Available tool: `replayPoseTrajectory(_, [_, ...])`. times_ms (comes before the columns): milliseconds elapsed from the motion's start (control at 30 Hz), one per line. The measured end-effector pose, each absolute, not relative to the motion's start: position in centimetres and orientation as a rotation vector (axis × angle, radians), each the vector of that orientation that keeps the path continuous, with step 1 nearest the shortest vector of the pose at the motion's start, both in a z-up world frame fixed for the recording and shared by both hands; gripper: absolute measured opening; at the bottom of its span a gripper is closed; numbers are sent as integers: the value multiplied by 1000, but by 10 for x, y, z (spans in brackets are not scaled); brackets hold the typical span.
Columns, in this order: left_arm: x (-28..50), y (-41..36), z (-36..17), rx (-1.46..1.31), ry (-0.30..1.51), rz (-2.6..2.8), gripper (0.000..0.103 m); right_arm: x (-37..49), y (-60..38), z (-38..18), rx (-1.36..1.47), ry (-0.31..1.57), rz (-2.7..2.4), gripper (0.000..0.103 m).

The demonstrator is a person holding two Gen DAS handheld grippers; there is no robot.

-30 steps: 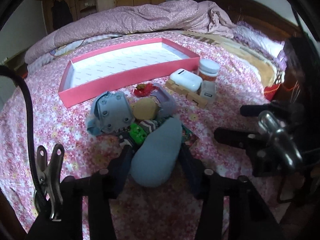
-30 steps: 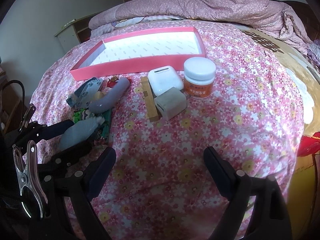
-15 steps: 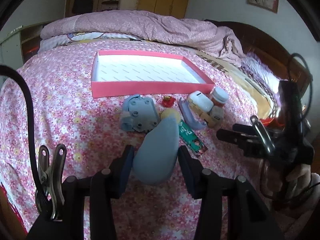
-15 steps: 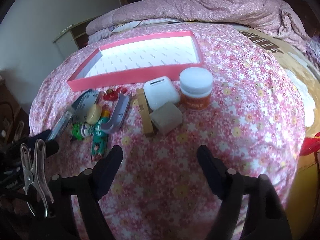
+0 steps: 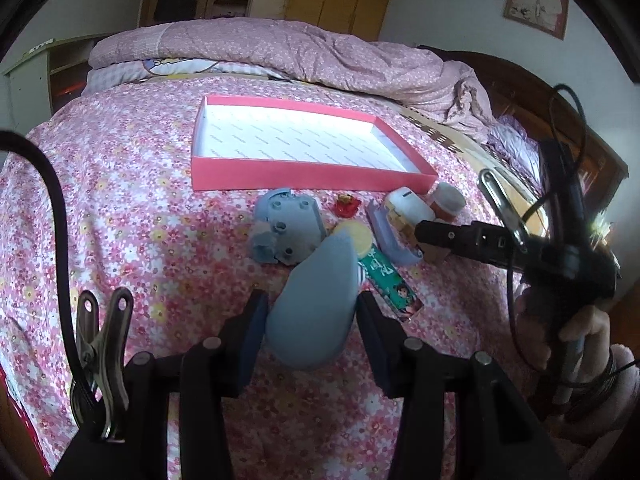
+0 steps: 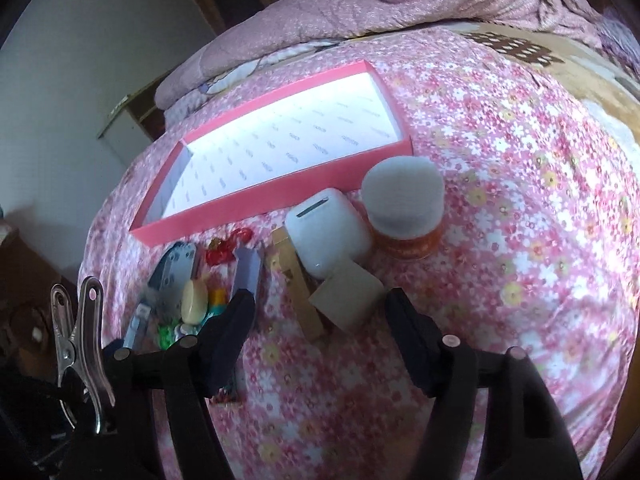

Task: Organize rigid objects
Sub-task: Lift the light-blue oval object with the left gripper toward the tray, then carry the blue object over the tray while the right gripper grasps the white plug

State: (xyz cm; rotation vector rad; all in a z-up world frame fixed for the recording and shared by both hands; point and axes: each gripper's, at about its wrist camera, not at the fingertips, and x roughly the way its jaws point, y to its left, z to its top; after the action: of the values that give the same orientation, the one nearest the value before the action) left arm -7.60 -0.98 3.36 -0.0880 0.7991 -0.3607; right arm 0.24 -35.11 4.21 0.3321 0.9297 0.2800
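The left gripper (image 5: 310, 312) has its fingers pinched on a smooth pale-blue teardrop-shaped object (image 5: 318, 300), held above the floral bedspread (image 5: 132, 200) with its narrow tip pointing toward the pink tray (image 5: 304, 178). The tray (white patterned lining, nothing in it) lies farther up the bed, and the loose items sit in a cluster just in front of its near wall: a grey-blue plastic part with screw holes (image 5: 286, 222), a small red trinket (image 5: 346, 205), a pale yellow disc (image 5: 357, 236), a green printed packet (image 5: 390, 278) and a lilac curved piece (image 5: 390, 238). The right gripper (image 6: 320, 332) hovers low with its fingers spread, holding nothing, directly over a beige cube (image 6: 347, 295) that touches a white earbud case (image 6: 328, 236) and a wooden strip (image 6: 298, 288); a white-capped orange jar (image 6: 404, 210) stands just beside the case, close to the tray's corner.
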Motion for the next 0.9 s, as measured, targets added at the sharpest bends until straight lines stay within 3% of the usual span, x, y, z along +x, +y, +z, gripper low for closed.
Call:
replayPoseTrajectory(200, [-69,-8,38,-109,796,-356,48,0,-359,39,355,908,266,55])
replayPoseTrajectory(267, [-67,-8,40,-111,791,-353,48,3,-366,37,373,913,249,40])
replayPoseTrajectory(900, [-26,-33,78,-77,754,-335,48,-15,-346,76,185,839,370,39])
